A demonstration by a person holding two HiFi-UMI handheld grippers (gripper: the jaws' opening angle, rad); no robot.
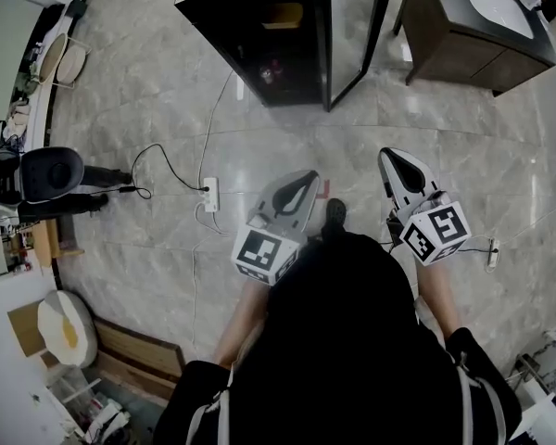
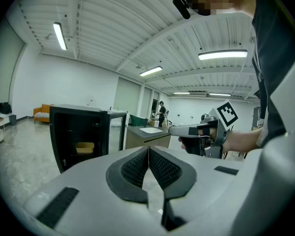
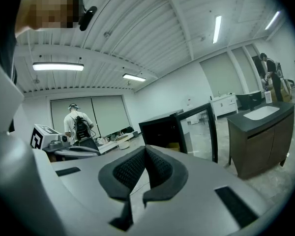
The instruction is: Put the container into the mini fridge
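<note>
The black mini fridge (image 1: 259, 26) stands on the floor ahead with its glass door (image 1: 352, 35) swung open. A yellowish container (image 1: 283, 15) sits on a shelf inside it; the same container (image 2: 84, 147) shows in the left gripper view and, smaller, the container (image 3: 174, 145) in the right gripper view. My left gripper (image 1: 306, 179) is held at waist height well short of the fridge, jaws shut with nothing between them. My right gripper (image 1: 396, 158) hangs beside it, also shut and empty. Both point toward the fridge (image 2: 81, 132).
A dark cabinet with a white sink top (image 1: 482, 26) stands right of the fridge. A white power strip (image 1: 210, 194) with cables lies on the tiled floor at left, another power strip (image 1: 492, 254) at right. A black rounded device (image 1: 51, 174) sits far left. People stand far off.
</note>
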